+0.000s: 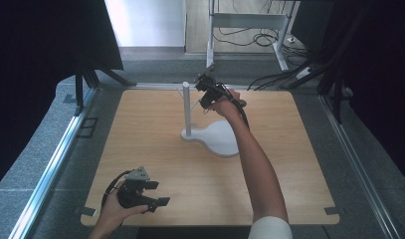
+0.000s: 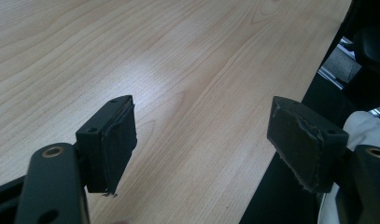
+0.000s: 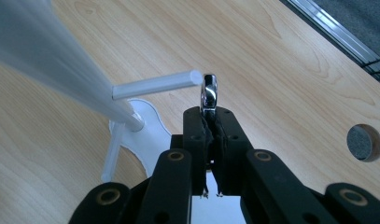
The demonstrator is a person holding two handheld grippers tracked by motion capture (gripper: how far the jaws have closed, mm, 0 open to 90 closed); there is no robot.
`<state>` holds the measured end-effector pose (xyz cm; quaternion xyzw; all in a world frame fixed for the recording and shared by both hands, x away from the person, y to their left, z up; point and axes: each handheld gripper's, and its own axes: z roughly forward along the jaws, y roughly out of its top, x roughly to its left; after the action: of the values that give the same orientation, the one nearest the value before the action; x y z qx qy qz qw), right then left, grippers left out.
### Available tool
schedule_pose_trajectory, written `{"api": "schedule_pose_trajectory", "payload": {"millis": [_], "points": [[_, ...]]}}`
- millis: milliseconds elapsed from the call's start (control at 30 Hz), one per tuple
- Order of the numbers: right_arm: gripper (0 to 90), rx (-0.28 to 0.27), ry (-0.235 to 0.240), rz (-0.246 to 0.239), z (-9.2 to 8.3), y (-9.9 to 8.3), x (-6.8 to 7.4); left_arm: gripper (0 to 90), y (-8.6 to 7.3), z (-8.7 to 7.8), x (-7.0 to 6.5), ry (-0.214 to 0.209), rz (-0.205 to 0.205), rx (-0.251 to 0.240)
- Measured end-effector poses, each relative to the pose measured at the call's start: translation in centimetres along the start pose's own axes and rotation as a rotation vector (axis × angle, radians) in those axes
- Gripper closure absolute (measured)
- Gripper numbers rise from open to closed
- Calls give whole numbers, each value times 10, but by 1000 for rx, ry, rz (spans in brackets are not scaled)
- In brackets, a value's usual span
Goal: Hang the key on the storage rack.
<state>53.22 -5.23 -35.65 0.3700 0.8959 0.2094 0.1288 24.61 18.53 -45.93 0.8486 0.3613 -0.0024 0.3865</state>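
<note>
A light wooden table (image 1: pixel 155 164) carries a white stand (image 1: pixel 210 134) near its middle.

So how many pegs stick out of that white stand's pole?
2 pegs: the upper peg points at the metal ring clamped in the right gripper; the lower peg angles down beside the stand's base. Others may be hidden behind the pole.

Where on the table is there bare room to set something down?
Bare wood on the table between the white stand and the left claw, and along the right edge. It is crowded at the stand's pegs, where the right claw holds a metal ring.
</note>
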Motion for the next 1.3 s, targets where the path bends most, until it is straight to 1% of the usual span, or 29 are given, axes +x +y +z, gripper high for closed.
{"api": "schedule_pose_trajectory", "payload": {"millis": [133, 233, 267, 500, 567, 633, 800, 1167, 1300], "points": [[847, 11, -5, -4, 2, 1, 0, 245, 0, -2, 1, 1, -1, -4], [846, 8, -9, -1, 2, 1, -2, 245, 0, -2, 1, 2, 0, -4], [846, 5, -9, 6, 1, 1, -3, 245, 0, -2, 1, 1, 0, -3], [847, -7, -20, 5, -3, 3, -6, 245, 0, -1, 1, -1, 0, -1], [846, -8, -20, 3, -4, 5, -4, 245, 0, -1, 1, -2, -1, -1], [846, -9, -10, 1, -4, 6, -2, 245, 0, -1, 1, -2, -1, 0], [847, -7, -15, -7, -5, 7, 2, 245, 0, -1, 0, -1, 1, -2], [846, -20, -12, -23, -6, 4, 10, 245, 0, -1, 0, 1, 3, 2], [845, -20, -10, -37, -7, 3, 13, 245, 1, 0, -1, -1, 4, 3]]}}
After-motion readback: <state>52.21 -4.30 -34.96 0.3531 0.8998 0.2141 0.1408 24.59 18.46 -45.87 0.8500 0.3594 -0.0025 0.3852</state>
